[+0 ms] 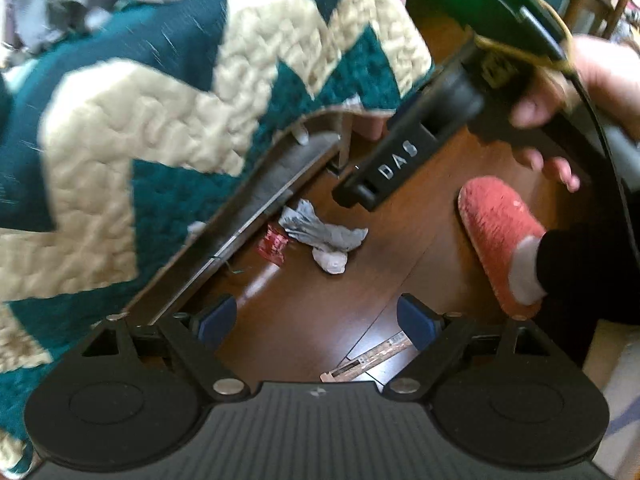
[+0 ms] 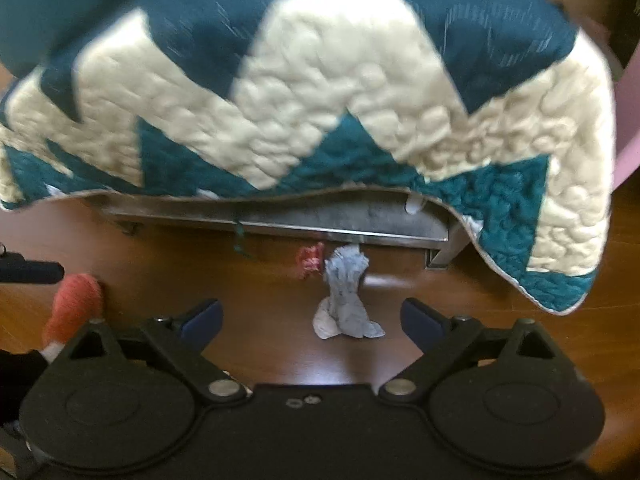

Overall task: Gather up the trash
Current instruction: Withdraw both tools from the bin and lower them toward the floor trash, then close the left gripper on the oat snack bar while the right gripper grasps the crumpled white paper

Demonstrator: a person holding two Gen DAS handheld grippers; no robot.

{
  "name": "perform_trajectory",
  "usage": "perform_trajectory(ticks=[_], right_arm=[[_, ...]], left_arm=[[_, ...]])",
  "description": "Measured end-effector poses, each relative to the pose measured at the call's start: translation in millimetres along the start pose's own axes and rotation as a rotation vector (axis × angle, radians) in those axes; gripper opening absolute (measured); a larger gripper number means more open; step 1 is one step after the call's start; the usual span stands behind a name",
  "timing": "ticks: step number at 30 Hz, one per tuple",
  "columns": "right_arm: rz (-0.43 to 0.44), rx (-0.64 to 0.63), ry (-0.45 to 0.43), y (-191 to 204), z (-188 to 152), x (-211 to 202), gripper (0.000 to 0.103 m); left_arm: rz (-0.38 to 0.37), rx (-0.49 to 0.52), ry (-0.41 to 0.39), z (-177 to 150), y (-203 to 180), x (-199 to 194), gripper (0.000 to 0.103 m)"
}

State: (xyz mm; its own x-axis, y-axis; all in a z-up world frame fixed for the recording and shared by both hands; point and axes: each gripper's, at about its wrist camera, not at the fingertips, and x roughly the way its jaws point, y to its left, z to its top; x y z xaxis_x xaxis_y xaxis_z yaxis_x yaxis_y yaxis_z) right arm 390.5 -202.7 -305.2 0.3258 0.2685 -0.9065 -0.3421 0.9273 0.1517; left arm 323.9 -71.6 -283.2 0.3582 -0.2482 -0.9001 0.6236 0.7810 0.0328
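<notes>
Blue pads of the left hand-held gripper [image 1: 316,320] stand wide apart, nothing between them, angled down at the floor [image 1: 288,320]. Right hand-held gripper [image 2: 312,318] likewise spread and empty; its body reads "DAS". Crumpled grey paper [image 2: 344,300] and a red wrapper [image 2: 310,262] lie just beside the quilt-draped bed frame [image 2: 280,228], probably dropped there. Wrapper print is illegible.
</notes>
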Motion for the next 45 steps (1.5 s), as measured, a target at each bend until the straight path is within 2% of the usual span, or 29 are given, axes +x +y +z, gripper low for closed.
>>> perform_trajectory(ticks=[4, 12, 17, 23, 28, 31, 32, 35, 38, 40, 41, 45], right_arm=[[0.022, -0.019, 0.053, -14, 0, 41, 0.086], [0.072, -0.098, 0.146, -34, -10, 111, 0.076], [0.079, -0.130, 0.179, -44, -17, 145, 0.068], [0.106, -0.112, 0.188, -56, -18, 174, 0.060], [0.150, -0.114, 0.191, -59, -18, 192, 0.057], [0.159, -0.123, 0.201, -59, -19, 200, 0.052], [0.161, -0.124, 0.203, -59, -20, 203, 0.051], [0.175, -0.123, 0.209, -59, -21, 208, 0.049], [0.182, -0.124, 0.209, -58, -20, 210, 0.047], [0.184, -0.117, 0.206, -58, -19, 211, 0.044], [0.185, -0.113, 0.207, -59, -19, 213, 0.039], [0.196, -0.095, 0.187, -58, -20, 213, 0.036]], left_arm=[[-0.017, 0.036, 0.031, -9, -2, 43, 0.088], [-0.118, 0.217, 0.124, -41, -35, 124, 0.088], [-0.163, 0.275, 0.181, -62, -47, 168, 0.088], [-0.186, 0.319, 0.223, -77, -48, 203, 0.088], [-0.204, 0.403, 0.232, -88, -58, 224, 0.088], [-0.217, 0.431, 0.245, -92, -61, 236, 0.087], [-0.223, 0.432, 0.248, -93, -60, 239, 0.084], [-0.236, 0.426, 0.265, -94, -59, 243, 0.058], [-0.231, 0.441, 0.244, -95, -60, 242, 0.055], [-0.223, 0.446, 0.233, -94, -59, 240, 0.045], [-0.217, 0.447, 0.225, -94, -59, 239, 0.031], [-0.221, 0.388, 0.238, -88, -54, 242, 0.026]])
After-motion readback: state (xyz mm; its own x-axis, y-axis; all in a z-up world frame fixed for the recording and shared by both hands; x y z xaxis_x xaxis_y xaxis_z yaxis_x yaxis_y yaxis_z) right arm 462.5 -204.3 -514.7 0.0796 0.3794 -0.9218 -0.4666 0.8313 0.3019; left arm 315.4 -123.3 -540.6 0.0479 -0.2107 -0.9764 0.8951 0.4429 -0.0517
